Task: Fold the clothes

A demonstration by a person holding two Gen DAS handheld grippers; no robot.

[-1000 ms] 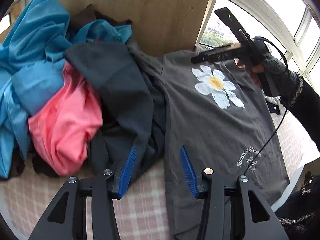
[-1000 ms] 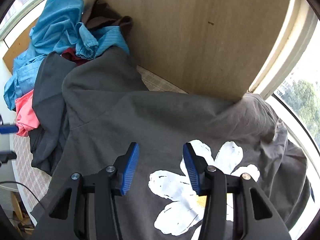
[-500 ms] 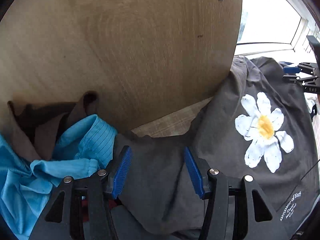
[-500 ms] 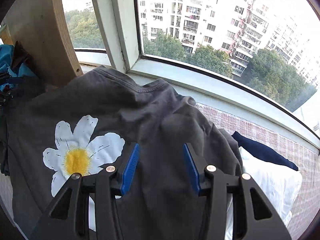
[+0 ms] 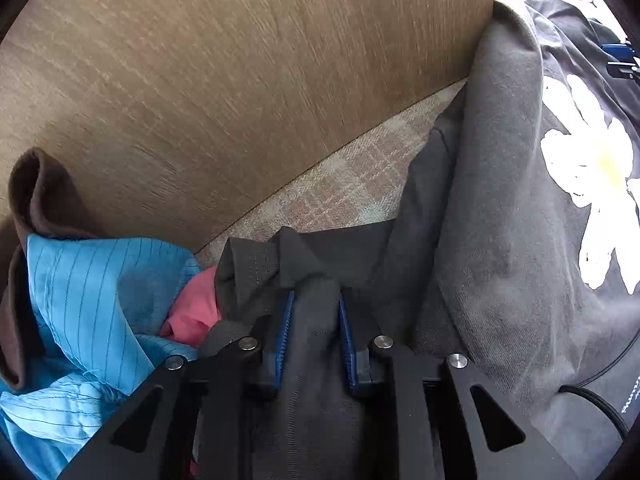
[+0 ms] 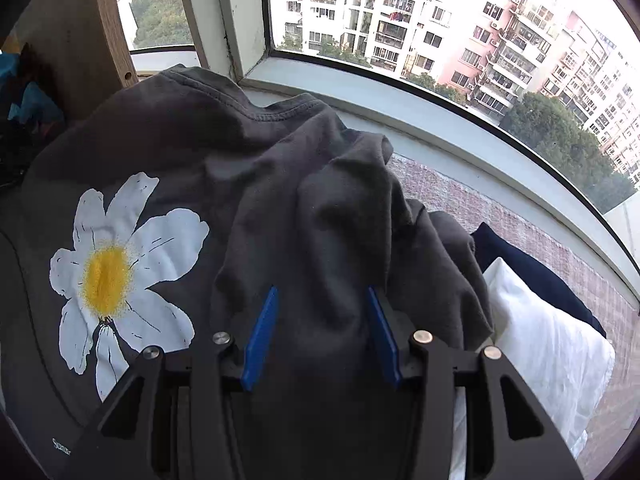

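left gripper (image 5: 314,308): points steeply down, jaws closing, a bunched ridge of dark grey fabric between the blue pads; pads look pressed on it from both sides.
left pads (image 5: 285,332): blue, ribbed, close together, only the fabric ridge between them.
right gripper (image 6: 320,312): points steeply down, jaws spread about halfway, grey fabric humped up between the blue pads; cannot tell if the pads actually press on the cloth, gap visible on both sides.
grey T-shirt (image 6: 224,148): task item, dark grey, spread over the checked bed surface with its collar toward the window corner; near sleeve/shoulder area rumpled into a mound under the right gripper.
grey T-shirt in left view (image 5: 500,240): far sleeve side lies along the foot of the wooden panel, its end gathered in the left jaws.
daisy print (image 6: 116,264): white petals, yellow centre, on the shirt chest, left of the right gripper; small white lettering lower down, too small to read.
wooden panel (image 5: 240,80): upright board at the far edge of the bed surface, shirt edge touching its corner.
checked bed surface (image 5: 340,188): pinkish plaid, bare strip between panel and shirt.
clothes pile: blue striped garment (image 5: 88,300), pink garment (image 5: 196,308), brown garment (image 5: 32,192), at the left edge beside the left gripper, touching the grey fabric.
white item (image 6: 544,344): right of the shirt mound, touching it.
navy item (image 6: 532,272): behind the white one, toward the window sill.
window (image 6: 440,20): apartment blocks and trees outside.
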